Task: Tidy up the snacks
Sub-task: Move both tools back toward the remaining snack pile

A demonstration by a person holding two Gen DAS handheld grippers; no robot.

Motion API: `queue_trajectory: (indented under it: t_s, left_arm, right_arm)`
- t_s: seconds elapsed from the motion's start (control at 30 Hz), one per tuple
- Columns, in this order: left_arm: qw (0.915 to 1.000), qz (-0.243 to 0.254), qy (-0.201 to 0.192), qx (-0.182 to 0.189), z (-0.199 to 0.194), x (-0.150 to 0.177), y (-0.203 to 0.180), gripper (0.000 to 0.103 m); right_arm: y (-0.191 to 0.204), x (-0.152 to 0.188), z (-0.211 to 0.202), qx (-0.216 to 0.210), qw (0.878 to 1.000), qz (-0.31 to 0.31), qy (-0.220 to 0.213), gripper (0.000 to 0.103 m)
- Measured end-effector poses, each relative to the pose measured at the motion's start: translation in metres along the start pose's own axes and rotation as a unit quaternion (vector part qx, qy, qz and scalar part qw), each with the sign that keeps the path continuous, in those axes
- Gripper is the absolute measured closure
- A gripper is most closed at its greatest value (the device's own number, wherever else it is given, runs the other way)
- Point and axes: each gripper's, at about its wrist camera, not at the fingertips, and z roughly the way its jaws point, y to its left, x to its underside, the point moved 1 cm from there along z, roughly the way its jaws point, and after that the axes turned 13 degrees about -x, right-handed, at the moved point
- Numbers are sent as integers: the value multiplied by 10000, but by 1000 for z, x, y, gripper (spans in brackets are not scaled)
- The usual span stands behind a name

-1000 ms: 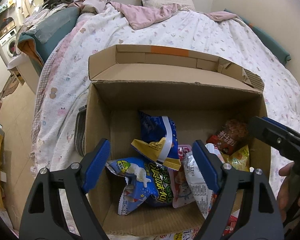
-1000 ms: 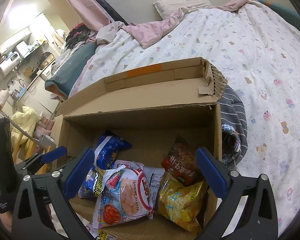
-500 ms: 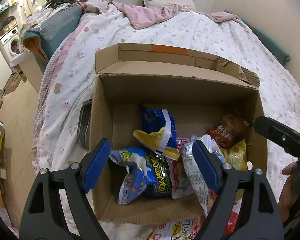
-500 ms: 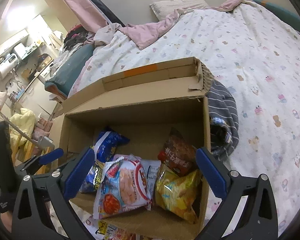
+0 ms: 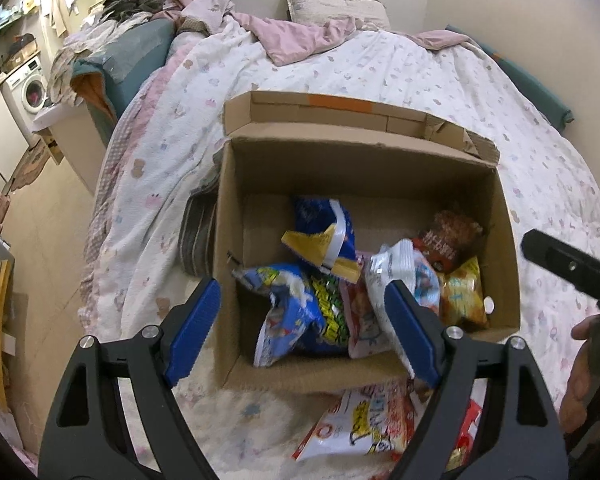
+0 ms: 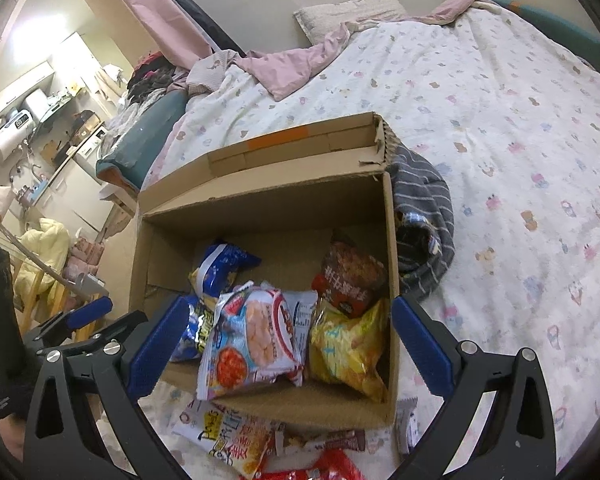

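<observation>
Snacks fill your cardboard box on the bed: a blue bag, a shrimp flakes bag, a yellow bag and a dark red bag. More packets lie on the bed just before the box. Your left tongs and right tongs both stand apart, holding nothing.

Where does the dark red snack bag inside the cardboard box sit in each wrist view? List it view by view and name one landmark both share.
Left wrist view: the dark red snack bag lies right of centre, in the box's far right corner, above a yellow snack bag.
Right wrist view: it lies just right of centre, against the box's right wall.
Shared landmark: the orange tape strip on the brown cardboard box's far flap.
</observation>
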Motion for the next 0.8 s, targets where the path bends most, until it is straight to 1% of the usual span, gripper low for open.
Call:
queue_trajectory:
  t_s: [0.13, 0.23, 0.4, 0.53, 0.73, 0.8]
  left_arm:
    - [9999, -81, 85, 69, -8, 10, 6, 21]
    - [9999, -91, 83, 37, -16, 18, 10, 21]
    - [9998, -93, 188, -27, -23, 35, 15, 21]
    - [9995, -136, 276, -5, -27, 50, 23, 21]
    - [9993, -118, 334, -90, -33, 71, 30, 21]
    - [9991, -153, 402, -37, -33, 78, 33, 21]
  right_arm:
    - [3, 8, -10, -58, 10000, 52, -18, 0]
    - [6, 18, -17, -27, 10000, 79, 16, 0]
    - [10, 36, -27, -4, 9999, 105, 93, 0]
    - [12, 47, -35, 101, 9998, 53, 135, 0]
    - [7, 63, -47, 170, 9995, 205, 185, 0]
    - [5, 68, -48, 231, 9992, 218, 238, 0]
